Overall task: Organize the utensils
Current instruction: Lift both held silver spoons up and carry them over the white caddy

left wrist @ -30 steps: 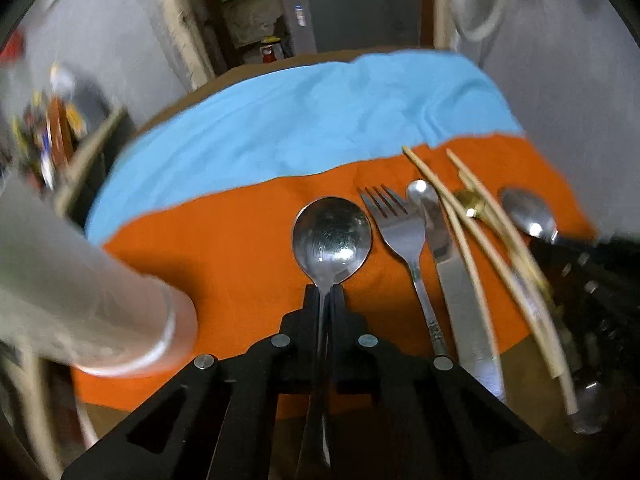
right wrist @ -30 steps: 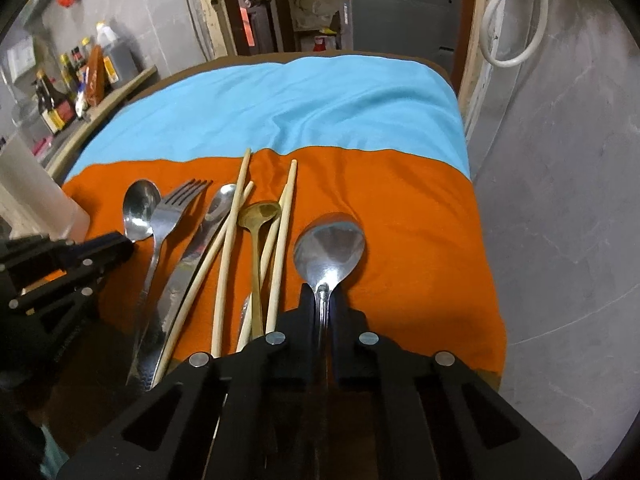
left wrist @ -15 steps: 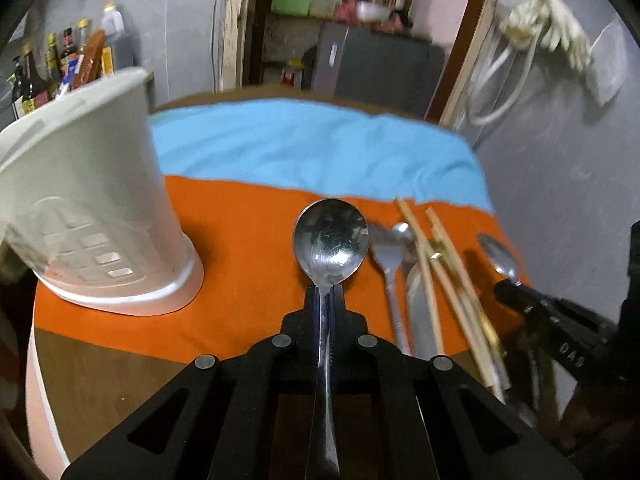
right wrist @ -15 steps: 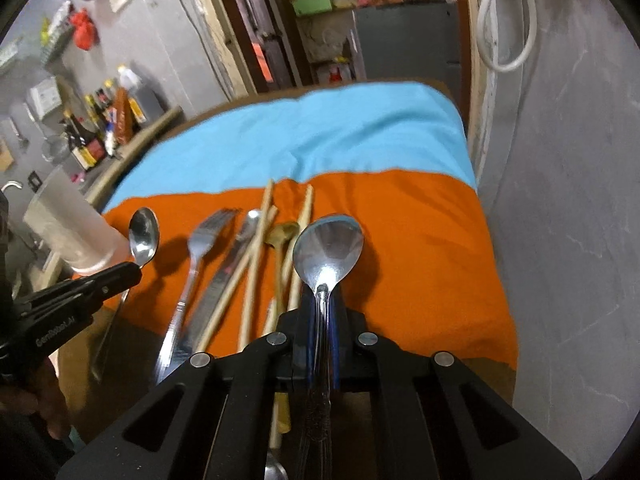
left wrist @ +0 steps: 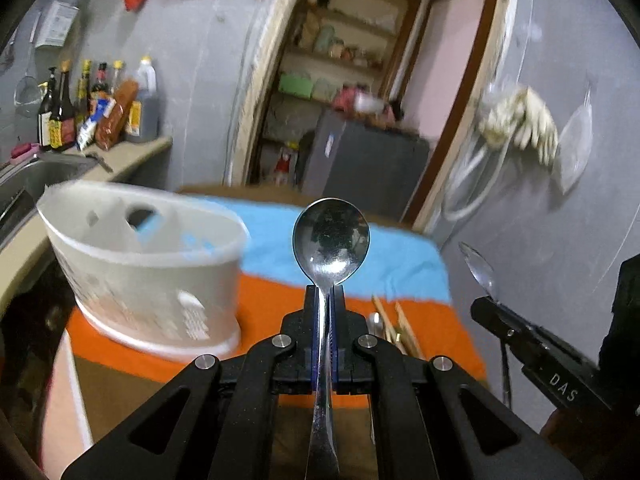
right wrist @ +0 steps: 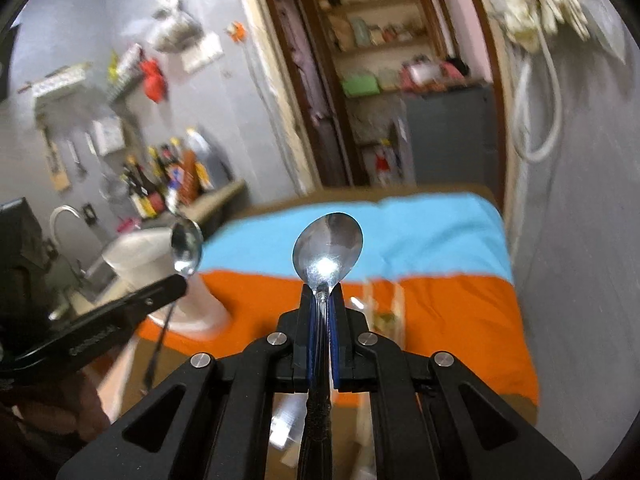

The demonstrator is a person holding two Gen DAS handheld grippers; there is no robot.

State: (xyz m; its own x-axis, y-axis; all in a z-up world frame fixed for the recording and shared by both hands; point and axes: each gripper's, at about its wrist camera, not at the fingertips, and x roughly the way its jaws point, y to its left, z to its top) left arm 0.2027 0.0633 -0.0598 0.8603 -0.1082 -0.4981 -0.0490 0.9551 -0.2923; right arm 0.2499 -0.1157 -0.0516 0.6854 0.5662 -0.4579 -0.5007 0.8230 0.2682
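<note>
Left wrist: my 2 grippers each clamp 1 spoon by the neck — lifted bowl-up, I judge, for the caddy.

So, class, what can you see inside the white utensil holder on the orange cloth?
Inside the white utensil holder, only a divider wall with a cut-out shows near the rim; no utensils stick out. Its bottom is hidden by the front wall.

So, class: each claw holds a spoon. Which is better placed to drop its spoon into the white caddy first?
Probably the left claw: its spoon is beside the white caddy. The right claw and its spoon sit farther away.
</note>
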